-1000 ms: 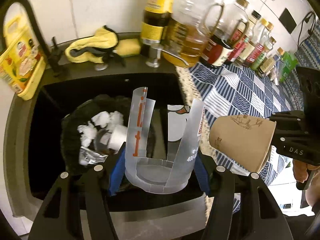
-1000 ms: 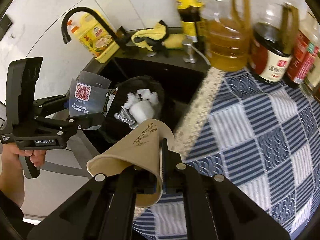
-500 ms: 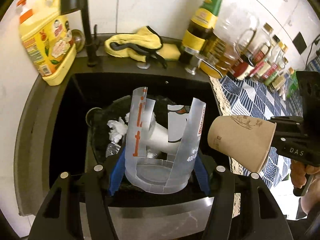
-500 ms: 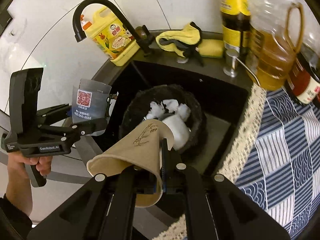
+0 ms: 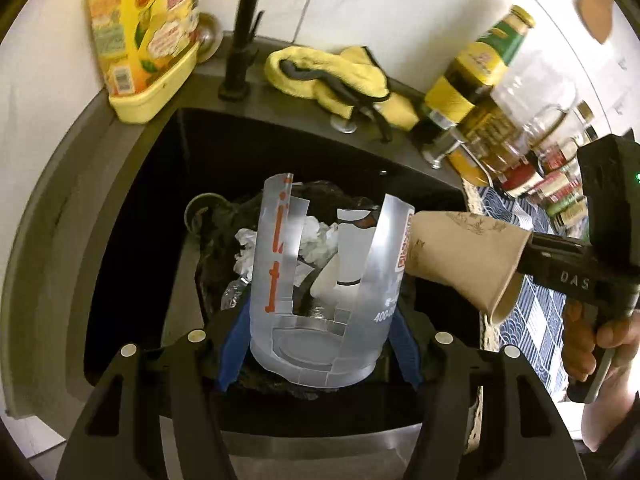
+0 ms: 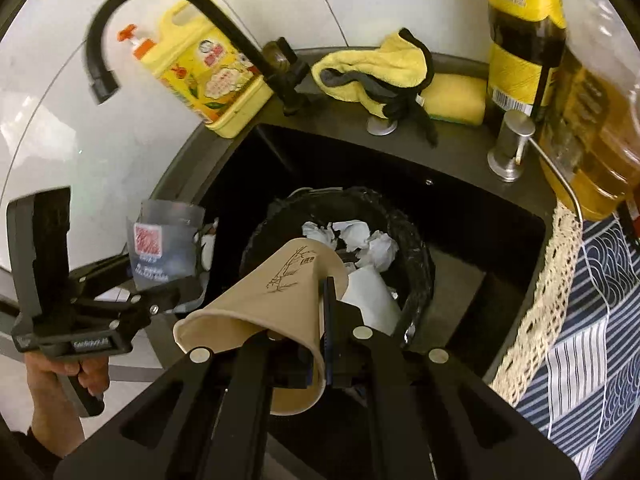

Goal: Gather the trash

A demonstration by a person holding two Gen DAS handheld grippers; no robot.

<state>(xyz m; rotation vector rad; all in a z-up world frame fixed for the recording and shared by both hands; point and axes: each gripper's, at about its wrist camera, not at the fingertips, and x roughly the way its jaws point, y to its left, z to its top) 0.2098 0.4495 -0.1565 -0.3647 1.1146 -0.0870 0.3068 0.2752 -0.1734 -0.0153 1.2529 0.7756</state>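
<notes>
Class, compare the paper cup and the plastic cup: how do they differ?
The paper cup is brown and opaque; the plastic cup is clear. The paper cup is whole; the plastic cup's walls are torn into strips. The right claw pinches the paper cup's rim; the left claw spans the plastic cup's base. Both hang over the bin.

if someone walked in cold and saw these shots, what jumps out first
Two pieces of trash are held over a black-lined bin standing in the dark sink: the left gripper clasps a clear cut-open plastic cup, and the right gripper pinches the wall of a tan paper cup. The bin already holds crumpled white tissues. Behind the sink, a bright yellow detergent jug beside the black tap catches the eye.
</notes>
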